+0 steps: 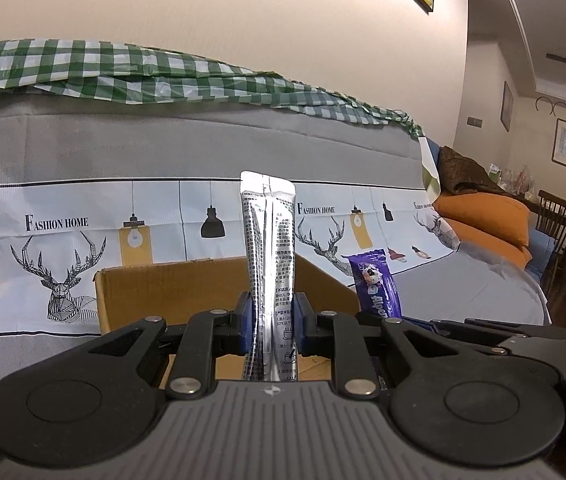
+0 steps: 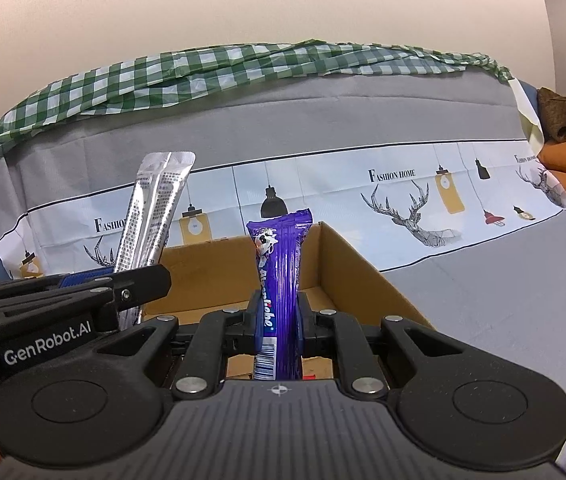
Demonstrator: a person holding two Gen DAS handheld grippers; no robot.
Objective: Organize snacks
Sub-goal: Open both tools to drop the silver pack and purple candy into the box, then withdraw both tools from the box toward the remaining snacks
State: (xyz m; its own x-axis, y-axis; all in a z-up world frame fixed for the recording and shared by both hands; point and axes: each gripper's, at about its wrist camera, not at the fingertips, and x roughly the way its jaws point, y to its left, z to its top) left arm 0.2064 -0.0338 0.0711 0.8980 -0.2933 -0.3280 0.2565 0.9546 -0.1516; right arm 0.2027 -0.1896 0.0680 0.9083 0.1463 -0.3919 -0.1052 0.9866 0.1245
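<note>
My left claw point(image 1: 271, 328) is pinched on a silver sachet point(image 1: 269, 264), which stands upright between the blue pads, its printed back facing the camera and its sealed top at 12 o'clock. My right claw point(image 2: 279, 324) is pinched on a purple candy bar point(image 2: 281, 276), also upright, barcode end nearest the camera. Behind both claws sits an open cardboard box point(image 2: 347, 264), its far wall at 12 o'clock of each wrist view. Seen from the left wrist, the purple bar stands at 3 o'clock of the sachet, near the box's right wall. Seen from the right wrist, the sachet and left claw lie at 9 o'clock. A grey printed cloth point(image 1: 83, 152) with deer and lamps covers the surface; a green checked cloth point(image 1: 131, 76) lies along its top.
</note>
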